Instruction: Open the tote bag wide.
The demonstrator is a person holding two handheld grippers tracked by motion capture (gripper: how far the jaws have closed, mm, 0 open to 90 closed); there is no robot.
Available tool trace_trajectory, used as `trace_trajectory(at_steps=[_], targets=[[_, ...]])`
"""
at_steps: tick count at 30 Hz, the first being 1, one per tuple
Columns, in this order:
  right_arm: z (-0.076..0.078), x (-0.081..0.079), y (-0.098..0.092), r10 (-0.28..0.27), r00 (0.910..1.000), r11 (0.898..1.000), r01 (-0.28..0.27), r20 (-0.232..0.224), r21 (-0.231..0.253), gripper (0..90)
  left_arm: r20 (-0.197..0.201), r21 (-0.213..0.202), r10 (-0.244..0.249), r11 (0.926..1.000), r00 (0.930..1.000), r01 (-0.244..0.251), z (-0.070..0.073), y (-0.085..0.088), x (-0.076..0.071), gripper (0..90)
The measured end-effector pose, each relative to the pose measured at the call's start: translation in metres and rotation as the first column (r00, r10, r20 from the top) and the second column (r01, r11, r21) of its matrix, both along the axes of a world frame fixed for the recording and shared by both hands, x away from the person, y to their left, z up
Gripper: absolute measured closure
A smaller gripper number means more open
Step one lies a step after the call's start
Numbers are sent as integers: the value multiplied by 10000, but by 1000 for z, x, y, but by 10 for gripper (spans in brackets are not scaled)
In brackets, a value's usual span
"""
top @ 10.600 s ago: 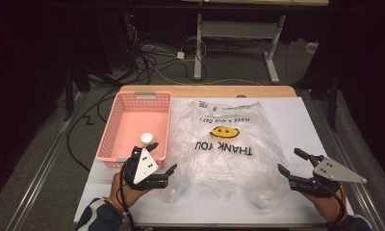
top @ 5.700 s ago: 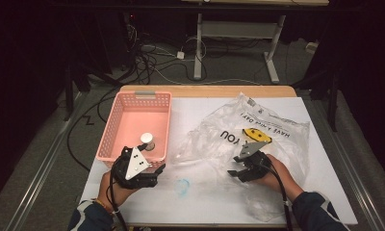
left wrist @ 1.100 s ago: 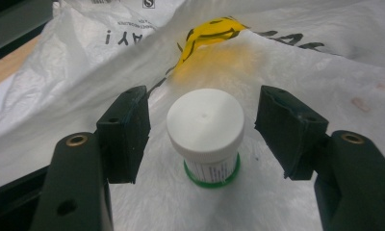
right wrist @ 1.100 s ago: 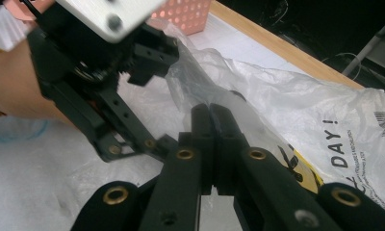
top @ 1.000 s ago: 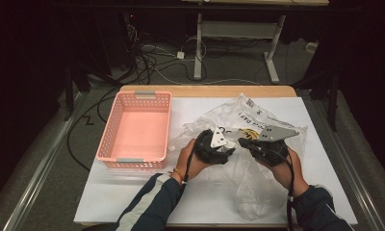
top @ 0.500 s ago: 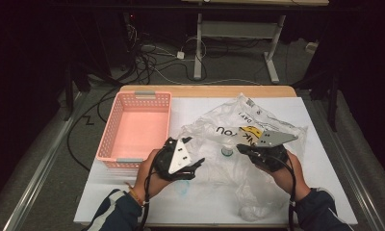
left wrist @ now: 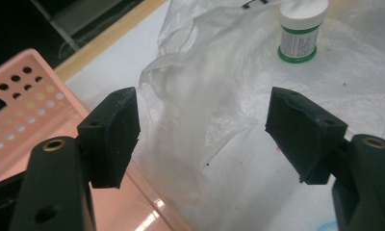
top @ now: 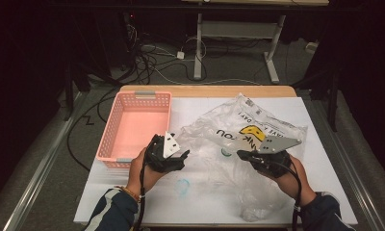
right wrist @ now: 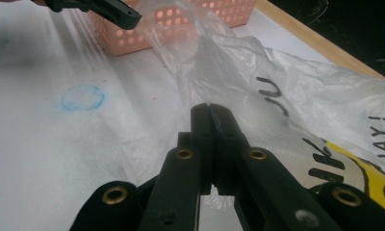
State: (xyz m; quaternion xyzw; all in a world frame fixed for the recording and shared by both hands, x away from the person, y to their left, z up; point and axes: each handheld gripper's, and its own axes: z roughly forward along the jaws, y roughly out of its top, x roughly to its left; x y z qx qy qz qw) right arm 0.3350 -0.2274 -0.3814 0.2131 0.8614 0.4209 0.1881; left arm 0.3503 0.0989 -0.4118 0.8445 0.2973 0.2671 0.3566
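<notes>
From the high view, the right gripper (top: 246, 156) sits clenched on the upper layer of the clear plastic bag (top: 248, 137), and I judge it pinches there to lift that sheet and keep the mouth gaping toward the other hand. The left gripper (top: 181, 156) hovers just outside that mouth with its jaws spread and nothing between them; they have just been opening. Between the two claws, on the white table (top: 133, 202), a small white bottle (top: 225, 152) lies under the film, nearer the right claw than the left, so it looks already lodged inside the bag. The pink basket (top: 114, 149), just behind and beside the left claw, holds nothing, which fits the work of moving its contents into the bag. In the left gripper view the two black pads stand wide apart over the crumpled rim of the bag (left wrist: 200, 96), touching no film; the white bottle (left wrist: 300, 29), with a green band at its foot, stands ahead of the jaws and to the far side, behind plastic, while the basket wall (left wrist: 22, 110) lies close against the near jaw. In the right gripper view the jaws meet tight with a fold of bag (right wrist: 258, 82) drawn up between them; the film stretches away from the tips toward the basket (right wrist: 181, 24), and the left gripper (right wrist: 118, 14) shows ahead at the top, clear of the plastic.
</notes>
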Motion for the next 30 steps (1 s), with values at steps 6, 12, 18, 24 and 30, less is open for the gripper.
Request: trace_trajectory(at_steps=[6, 12, 18, 24, 30], targets=[[3, 0, -12, -416, 9990, 9991, 415, 182, 90, 900, -279, 286, -353, 9989, 9990, 361, -1, -10, 4, 588], [-4, 6, -19, -827, 9963, 9966, 825, 222, 91, 893, -790, 174, -602, 9979, 9951, 617, -7, -5, 2, 806], [-8, -3, -23, -854, 9936, 9963, 856, 746, -3, 508, -860, -81, -983, 9952, 9914, 980, -7, -3, -1, 864], [-8, -34, -29, -431, 9928, 9989, 410, 1116, 216, 457, -812, 8, -1250, 9921, 9888, 1255, -9, -6, -5, 865], [-25, -67, -32, 425, 9983, 9982, -441, 387, 413, 428, -749, 13, -1285, 9917, 9889, 1289, -11, -7, -6, 865]])
